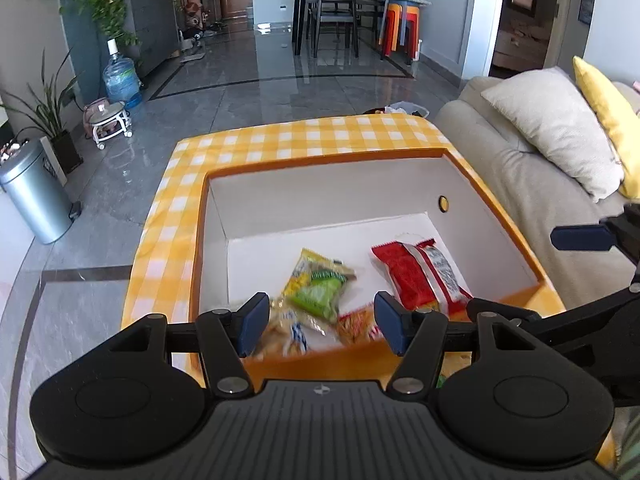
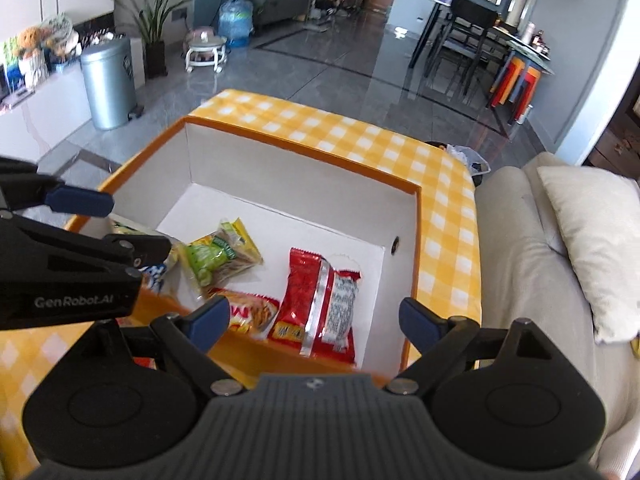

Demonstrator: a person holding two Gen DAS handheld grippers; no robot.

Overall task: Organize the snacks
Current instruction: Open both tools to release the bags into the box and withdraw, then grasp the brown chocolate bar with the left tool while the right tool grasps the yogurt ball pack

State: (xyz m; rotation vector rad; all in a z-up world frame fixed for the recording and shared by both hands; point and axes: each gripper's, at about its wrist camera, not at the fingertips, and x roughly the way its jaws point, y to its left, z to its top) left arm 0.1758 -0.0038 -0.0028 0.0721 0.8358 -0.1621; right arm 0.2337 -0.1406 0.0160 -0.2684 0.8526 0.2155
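Note:
An orange box with a white inside point(image 1: 320, 196) point(image 2: 280, 184) stands on a yellow checked tablecloth. In it lie a red snack pack point(image 1: 424, 276) point(image 2: 320, 300), a green and yellow pack point(image 1: 320, 284) point(image 2: 220, 256), an orange pack point(image 1: 356, 324) point(image 2: 252, 312) and a pale pack with blue print point(image 1: 288, 332) point(image 2: 156, 272). My left gripper point(image 1: 320, 320) is open and empty above the box's near edge. My right gripper point(image 2: 316, 320) is open and empty above the near right corner of the box.
A beige sofa with a cream cushion point(image 1: 556, 132) point(image 2: 596, 240) and a yellow cushion point(image 1: 612, 120) is at the right. A steel bin point(image 1: 36, 192) point(image 2: 108, 80), plants, a water bottle point(image 1: 122, 76) and a small stool stand on the grey floor at the left. A dining table with chairs point(image 1: 332, 12) is far back.

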